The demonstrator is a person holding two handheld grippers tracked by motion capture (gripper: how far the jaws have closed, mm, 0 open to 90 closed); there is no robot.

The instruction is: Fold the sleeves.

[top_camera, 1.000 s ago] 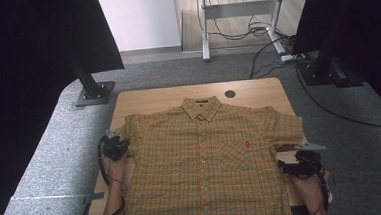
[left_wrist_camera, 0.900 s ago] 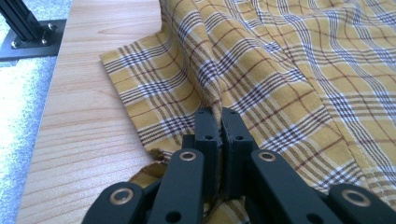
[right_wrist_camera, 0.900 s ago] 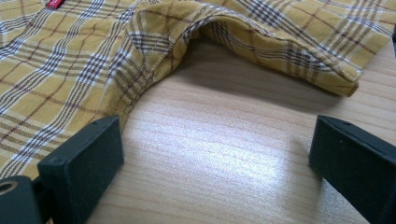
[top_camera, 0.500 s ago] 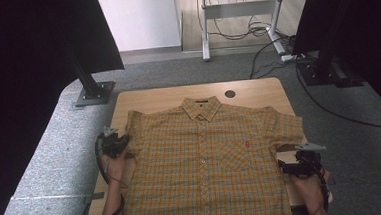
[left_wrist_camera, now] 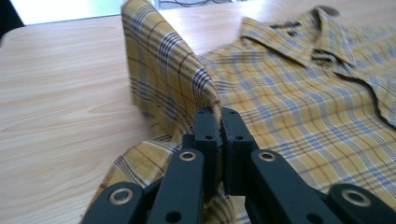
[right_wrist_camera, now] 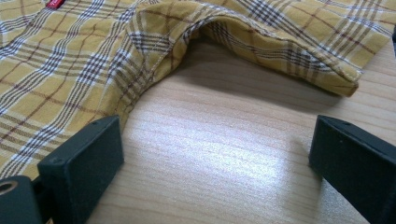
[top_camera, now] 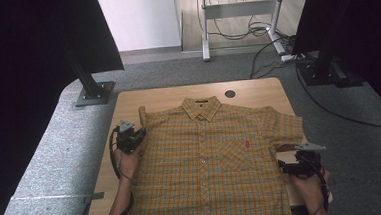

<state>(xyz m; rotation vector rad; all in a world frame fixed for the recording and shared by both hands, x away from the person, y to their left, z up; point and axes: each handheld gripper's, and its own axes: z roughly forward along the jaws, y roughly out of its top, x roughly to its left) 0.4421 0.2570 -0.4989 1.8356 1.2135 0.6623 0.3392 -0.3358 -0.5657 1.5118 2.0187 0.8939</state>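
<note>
Shirt (top_camera: 207,161), yellow plaid with short sleeves, lies face up and buttoned on the wooden table (top_camera: 167,95), collar toward 12 o'clock. Left gripper (left_wrist_camera: 218,122), at the shirt's 9 o'clock edge, has its jaws clamped on the left sleeve (left_wrist_camera: 163,70), whose cloth stands lifted and folded inward. Right gripper (right_wrist_camera: 215,154), at 4 o'clock, rests with jaws spread wide over bare wood just beside the right sleeve (right_wrist_camera: 280,51), touching no cloth.

Yellow plaid shirt (top_camera: 207,161) flat (one sleeve lifted)
</note>
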